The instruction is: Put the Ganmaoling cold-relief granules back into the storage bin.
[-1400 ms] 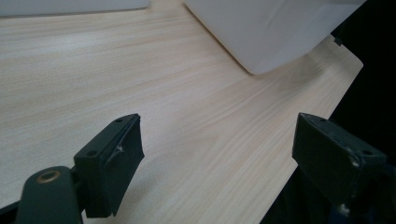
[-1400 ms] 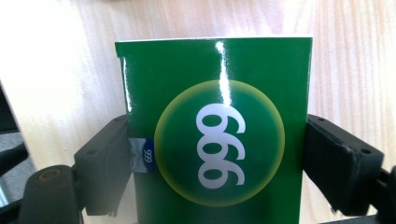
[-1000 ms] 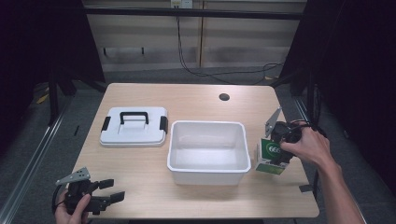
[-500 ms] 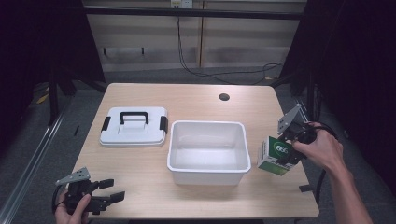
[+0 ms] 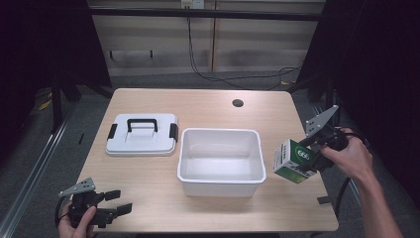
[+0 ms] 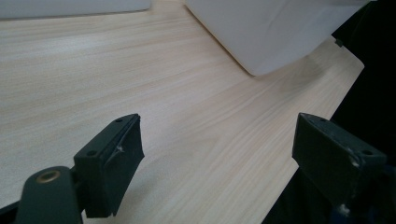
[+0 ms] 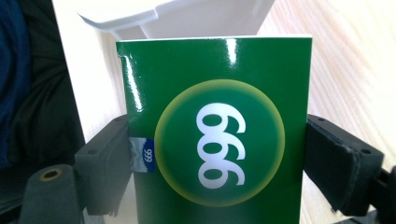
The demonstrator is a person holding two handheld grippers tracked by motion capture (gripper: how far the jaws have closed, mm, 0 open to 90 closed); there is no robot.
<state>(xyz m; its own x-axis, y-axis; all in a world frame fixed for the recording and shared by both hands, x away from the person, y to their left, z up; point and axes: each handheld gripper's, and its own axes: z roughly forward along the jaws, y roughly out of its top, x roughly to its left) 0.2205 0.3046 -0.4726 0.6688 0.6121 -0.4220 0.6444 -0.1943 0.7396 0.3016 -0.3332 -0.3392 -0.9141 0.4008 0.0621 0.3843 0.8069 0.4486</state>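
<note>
A green and white carton (image 5: 293,161) marked 999 hangs tilted just right of the white tub (image 5: 220,161), off the table top. My right gripper (image 5: 311,157) is shut on it; in the right gripper view the carton (image 7: 215,130) sits between both black jaws, with the tub's rim (image 7: 154,18) behind it. My left gripper (image 5: 115,202) rests at the table's front left corner, open, with nothing between its fingers. In the left gripper view its jaws stand wide apart over bare wood, and the tub's corner (image 6: 275,32) lies ahead.
A white lid with a black handle (image 5: 142,134) lies flat left of the tub. A round cable hole (image 5: 237,103) is in the table's far right part. A small dark piece (image 5: 323,200) sits at the front right edge. Dark floor surrounds the table.
My right gripper has lifted the carton off the table and moved it slightly right and up, tilting it. The left gripper has stayed in place.
</note>
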